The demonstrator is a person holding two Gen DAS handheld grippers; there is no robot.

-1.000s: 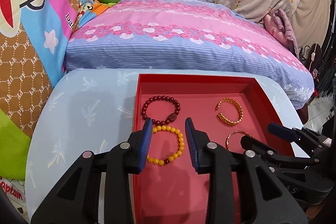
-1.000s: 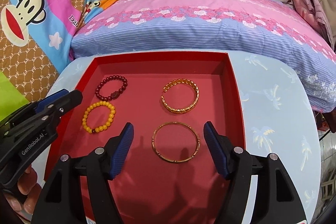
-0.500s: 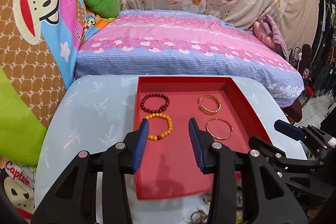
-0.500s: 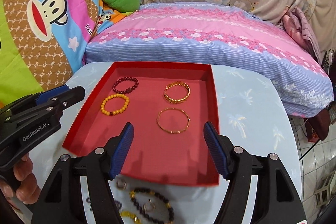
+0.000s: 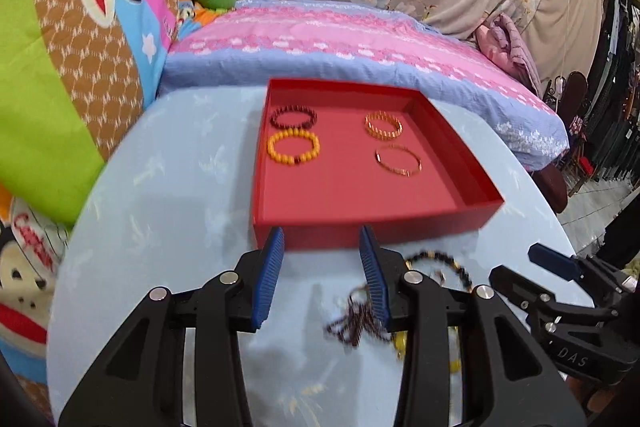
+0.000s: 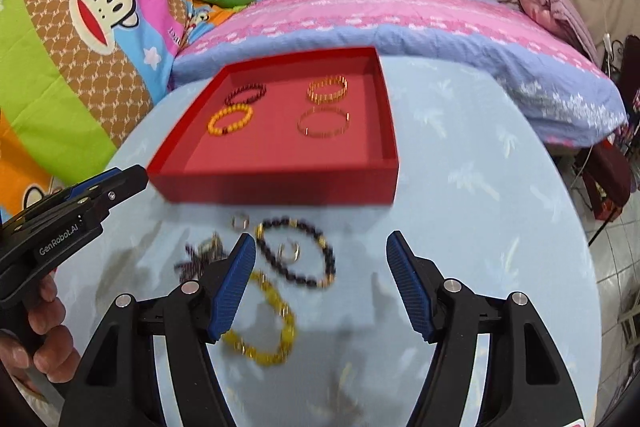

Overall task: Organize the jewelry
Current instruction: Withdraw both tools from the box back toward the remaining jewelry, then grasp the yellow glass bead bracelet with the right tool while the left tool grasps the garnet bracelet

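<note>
over the table (image 6: 480, 187), both claws gaping empty, loose bracelets (image 6: 296, 259) beneath

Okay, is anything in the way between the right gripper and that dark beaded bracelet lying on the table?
Nothing visible. The right gripper hangs open above the dark beaded bracelet, which lies flat on the table with a small ring inside its loop.

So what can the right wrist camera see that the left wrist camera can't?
Only the right wrist view: a yellow bead bracelet whole on the table, two small rings, and a hand holding the left gripper.
Only the left wrist view: the right gripper from the side.
Both: the red tray holding four bracelets and the dark bead bracelet.
</note>
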